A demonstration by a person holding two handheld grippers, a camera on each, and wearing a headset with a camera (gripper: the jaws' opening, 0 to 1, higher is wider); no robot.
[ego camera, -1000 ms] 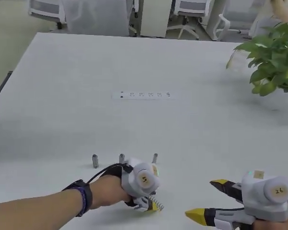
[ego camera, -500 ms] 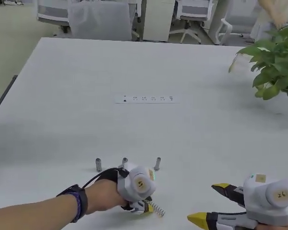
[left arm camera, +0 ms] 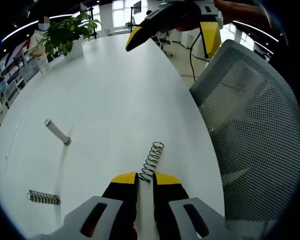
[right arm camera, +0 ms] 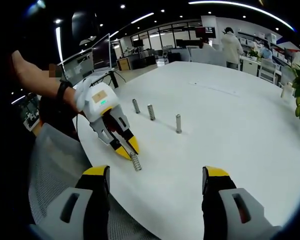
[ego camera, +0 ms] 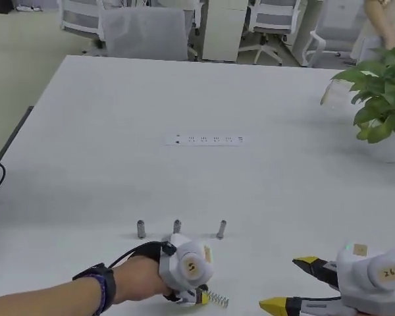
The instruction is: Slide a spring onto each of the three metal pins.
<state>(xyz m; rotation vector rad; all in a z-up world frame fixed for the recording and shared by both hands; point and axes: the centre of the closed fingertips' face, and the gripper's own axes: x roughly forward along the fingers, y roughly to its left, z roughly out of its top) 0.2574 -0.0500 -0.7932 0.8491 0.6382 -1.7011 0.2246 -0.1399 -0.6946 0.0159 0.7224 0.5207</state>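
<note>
Spring [ego camera: 217, 299]: pinched by one end between the pressed-together jaws of your left gripper [ego camera: 200, 296], its free end pointing toward your right gripper [ego camera: 289, 283], close to the near edge of the tabletop [ego camera: 105, 131]. Three pins [ego camera: 177, 227] stand upright in a row just beyond the left gripper. In the right gripper view, the two farther from your right gripper carry coils and the nearest pin [ego camera: 221, 229] is bare. Your right gripper's jaws are spread wide, holding nothing, apart from the spring. Beyond the pins, open tabletop runs to a power strip [ego camera: 204, 139]. A plant [ego camera: 382, 99] occupies the far right edge.
</note>
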